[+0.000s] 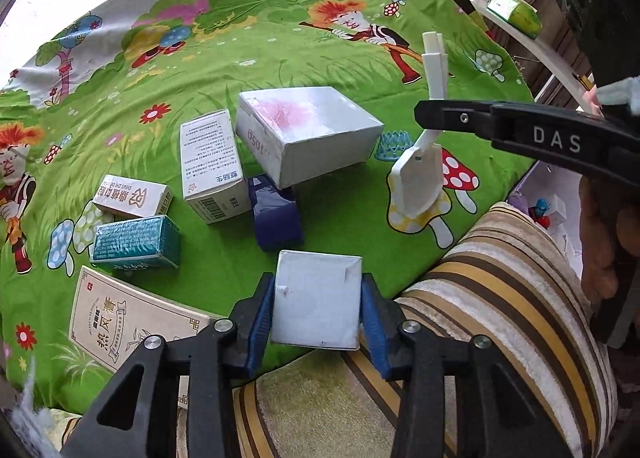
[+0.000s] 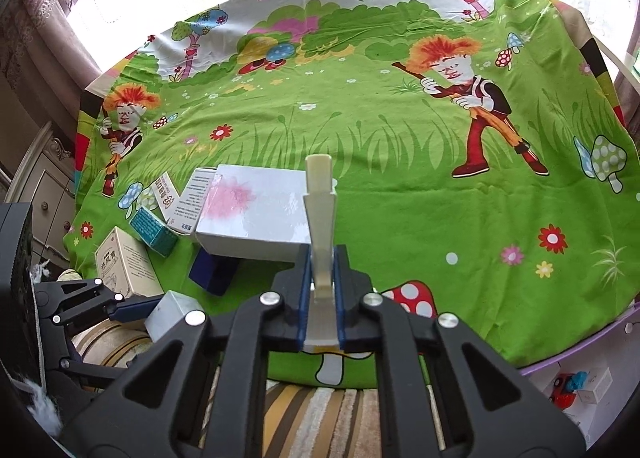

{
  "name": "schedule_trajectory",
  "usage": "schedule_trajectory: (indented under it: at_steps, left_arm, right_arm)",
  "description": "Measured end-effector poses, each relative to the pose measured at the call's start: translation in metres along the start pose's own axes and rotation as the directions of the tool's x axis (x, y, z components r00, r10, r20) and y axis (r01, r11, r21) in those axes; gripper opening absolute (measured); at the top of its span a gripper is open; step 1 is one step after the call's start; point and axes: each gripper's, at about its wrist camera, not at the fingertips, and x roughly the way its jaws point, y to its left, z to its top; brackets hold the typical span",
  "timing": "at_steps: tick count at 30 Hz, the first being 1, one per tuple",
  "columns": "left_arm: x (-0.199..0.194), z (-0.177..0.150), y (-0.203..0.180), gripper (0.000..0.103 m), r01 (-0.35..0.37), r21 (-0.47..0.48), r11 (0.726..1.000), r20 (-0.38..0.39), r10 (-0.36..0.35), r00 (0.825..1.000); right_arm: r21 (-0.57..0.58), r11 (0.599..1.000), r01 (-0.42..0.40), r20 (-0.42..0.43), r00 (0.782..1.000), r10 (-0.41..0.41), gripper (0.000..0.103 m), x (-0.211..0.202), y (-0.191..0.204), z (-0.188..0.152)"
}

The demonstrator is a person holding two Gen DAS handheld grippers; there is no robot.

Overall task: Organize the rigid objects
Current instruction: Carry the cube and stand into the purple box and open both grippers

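My left gripper [image 1: 318, 286] is shut on a small white box [image 1: 316, 306], its blue pads pressing both sides, low over the near edge of the green cartoon cloth [image 1: 320, 37]. My right gripper [image 2: 322, 258] is shut on the stem of a white plastic paddle-shaped piece [image 2: 320, 201], which stands upright. In the left wrist view that piece [image 1: 418, 173] hangs below the right gripper [image 1: 430, 105], its wide end just over the cloth. In the right wrist view the small white box [image 2: 172, 316] shows at lower left.
On the cloth lie a large white box with a pink patch [image 1: 308, 129], a white medicine box [image 1: 212, 165], a dark blue box [image 1: 276, 213], a teal box [image 1: 136, 242], a small beige box [image 1: 132, 195] and a flat beige box [image 1: 128, 322]. A striped cushion [image 1: 500, 278] borders the near edge.
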Motion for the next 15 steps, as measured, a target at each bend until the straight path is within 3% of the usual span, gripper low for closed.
schedule_trajectory:
  at_steps: [8,15]
  left_arm:
    - [-0.019,-0.004,-0.001,0.042,0.04,-0.055,0.998,0.077,-0.035,0.996]
    - [-0.034,-0.012,-0.003,0.042,0.084,-0.103,0.991,0.133,-0.07,0.989]
  right_arm:
    - [0.042,0.999,-0.007,0.065,0.998,0.004,0.013,-0.038,-0.018,-0.015]
    - [0.075,0.997,0.029,0.106,0.994,-0.037,0.013,-0.087,-0.056,-0.04]
